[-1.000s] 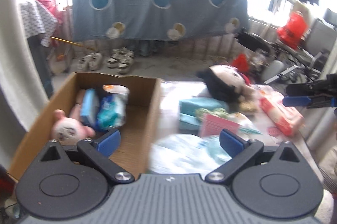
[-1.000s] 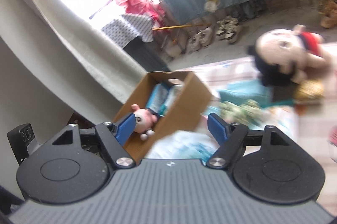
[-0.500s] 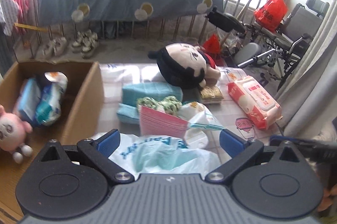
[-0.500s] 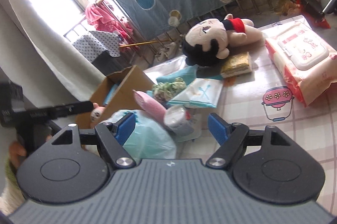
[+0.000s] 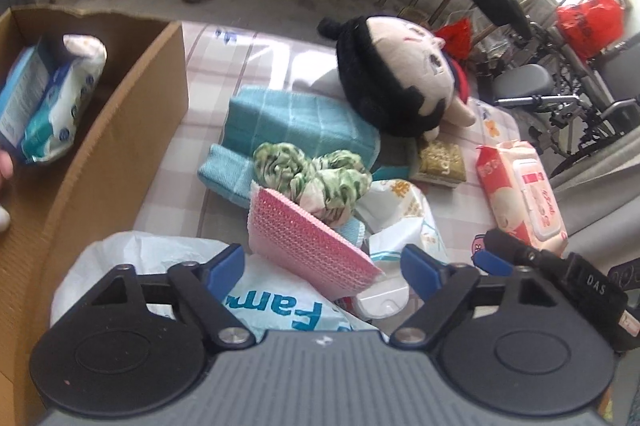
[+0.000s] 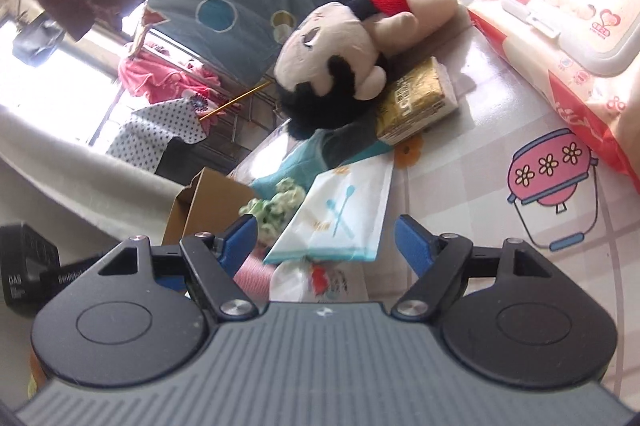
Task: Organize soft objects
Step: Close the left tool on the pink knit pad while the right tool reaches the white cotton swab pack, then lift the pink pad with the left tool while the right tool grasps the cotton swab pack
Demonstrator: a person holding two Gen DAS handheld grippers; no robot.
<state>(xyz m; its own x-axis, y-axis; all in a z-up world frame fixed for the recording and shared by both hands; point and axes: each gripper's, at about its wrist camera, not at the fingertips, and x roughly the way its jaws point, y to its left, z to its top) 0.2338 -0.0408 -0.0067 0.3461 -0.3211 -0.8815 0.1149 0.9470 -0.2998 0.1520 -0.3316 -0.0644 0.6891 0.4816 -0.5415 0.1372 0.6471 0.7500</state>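
Observation:
In the left wrist view my left gripper (image 5: 322, 264) hangs over a white and blue plastic bag (image 5: 280, 310) and a pink knitted cloth (image 5: 304, 246). Its jaws are closing; both things lie between them and the pads press on neither. Behind lie green ruffled fabric (image 5: 316, 178), a teal towel (image 5: 296, 122) and a black-haired plush doll (image 5: 400, 74). My right gripper (image 6: 326, 240) is open, low over a white napkin pack (image 6: 340, 214) with blue cutlery prints. The doll (image 6: 332, 66) lies beyond it.
An open cardboard box (image 5: 120, 130) stands at the left with a tissue pack (image 5: 52, 98) inside. A pink wet-wipes pack (image 6: 568, 18) and a gold packet (image 6: 416, 106) lie on the checked tablecloth (image 6: 460, 186). Shoes, railings and a wheelchair stand behind the table.
My left gripper swung from over the box to the right and down over the pile, and its jaws narrowed. The right gripper dropped toward the table, rolled, and came close to the napkin pack.

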